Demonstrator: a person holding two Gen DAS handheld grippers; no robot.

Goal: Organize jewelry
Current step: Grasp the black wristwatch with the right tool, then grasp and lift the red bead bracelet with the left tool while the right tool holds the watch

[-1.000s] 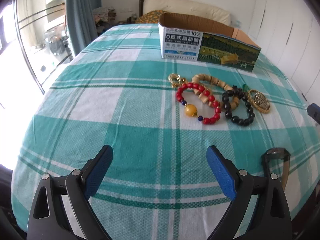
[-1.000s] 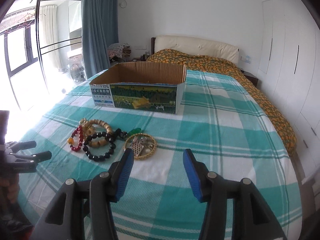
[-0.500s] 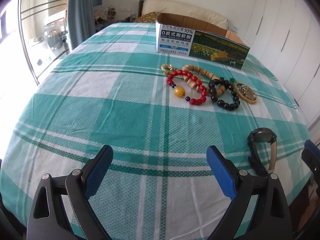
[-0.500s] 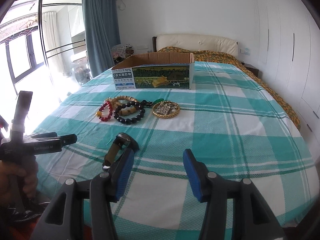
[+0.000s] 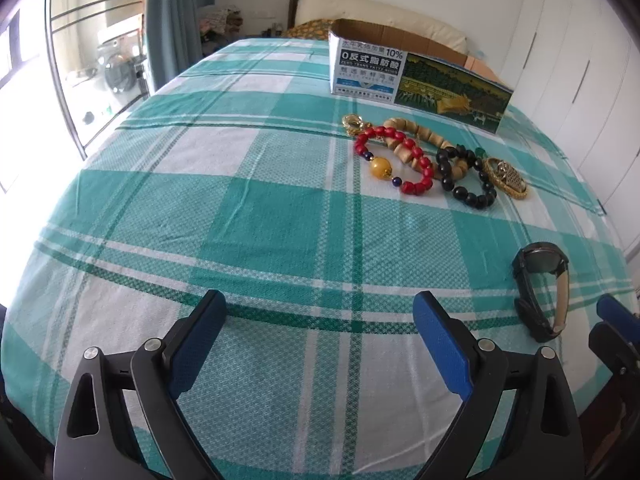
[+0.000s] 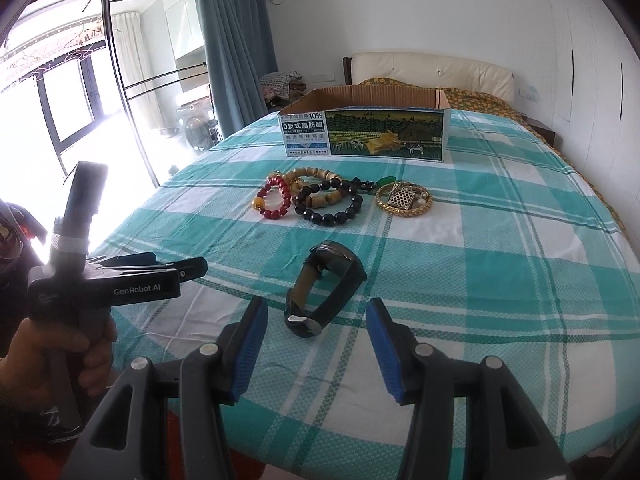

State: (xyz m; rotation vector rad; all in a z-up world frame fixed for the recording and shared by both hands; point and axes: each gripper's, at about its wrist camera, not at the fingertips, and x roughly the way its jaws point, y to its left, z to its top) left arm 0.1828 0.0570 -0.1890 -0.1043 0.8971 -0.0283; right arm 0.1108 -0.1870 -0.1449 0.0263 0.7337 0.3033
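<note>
A black wristwatch [image 6: 325, 286] with a brown strap lies on the checked bedspread, its clasp end just inside the gap of my right gripper [image 6: 318, 316]. The pads stand apart and do not touch it. The watch [image 5: 540, 280] is to the right of my left gripper [image 5: 320, 312], which is open over bare cloth. Farther up lie a red bead bracelet [image 6: 274, 198], a black bead bracelet [image 6: 332, 204], a wooden bead bracelet [image 6: 316, 184] and a gold bangle [image 6: 404, 200]. Behind them stands an open cardboard box [image 6: 364, 128].
A hand [image 6: 60, 352] holds the left gripper [image 6: 152, 268] at the bed's near left corner. The right gripper's fingertip [image 5: 616, 320] shows at the right edge. A glass door and a curtain [image 6: 236, 36] are on the left, a headboard [image 6: 428, 72] at the back and wardrobes on the right.
Both grippers have drawn back toward the bed's near edge. The right one has sunk, and the watch now lies at its fingertips. The jaws kept their width.
</note>
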